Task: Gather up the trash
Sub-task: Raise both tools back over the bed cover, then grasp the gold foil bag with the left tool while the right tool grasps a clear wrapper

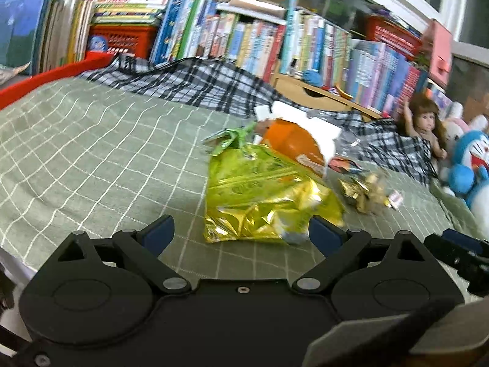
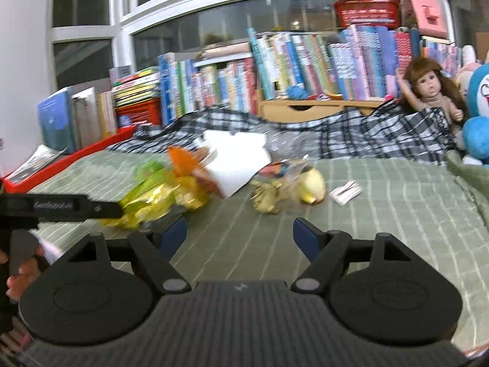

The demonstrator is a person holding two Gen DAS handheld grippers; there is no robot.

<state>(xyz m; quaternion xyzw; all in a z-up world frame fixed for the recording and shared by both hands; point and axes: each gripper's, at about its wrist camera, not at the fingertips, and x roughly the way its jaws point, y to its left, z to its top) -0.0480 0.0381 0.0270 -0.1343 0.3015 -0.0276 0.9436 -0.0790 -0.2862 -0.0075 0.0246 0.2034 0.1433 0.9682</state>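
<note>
Both tongs are seen spread wide and empty. The left tongs (image 1: 241, 232) are held low over the green grid-patterned bedcover (image 1: 91, 153), with the crumpled yellow-green foil snack bag (image 1: 259, 195) lying just ahead of the blue pads, not pressed by either one. The right tongs (image 2: 240, 232) are aimed at bare bedcover, nothing between the pads.

Trash is heaped mid-bed: the foil bag, an orange wrapper (image 1: 287, 142) behind it and touching it, a white sheet of paper (image 2: 238, 159) — partly over the orange wrapper — and, just right of the heap, a small clump of gold foil wrappers (image 2: 266, 195). A small white paper scrap (image 2: 345, 192) lies apart, further right. Frames are blurred, so finer detail cannot be told.

Behind the heap a black-and-white plaid cloth (image 1: 198, 85) is bunched; a brown-haired doll (image 2: 431, 91) and a blue plush toy (image 1: 470, 165) are at the right edge. No bin is in view.

Step judged in hand: approach for a pick-up. Advice:
- The foil bag should be taken by the left tongs at a bunched fold, not the flat slippery face.
- The pads should be lowered close to the cover, yet the fabric must not be pinched with the bag.
- The gold clump is best left to the right tongs — the two kept clear of each other.
</note>
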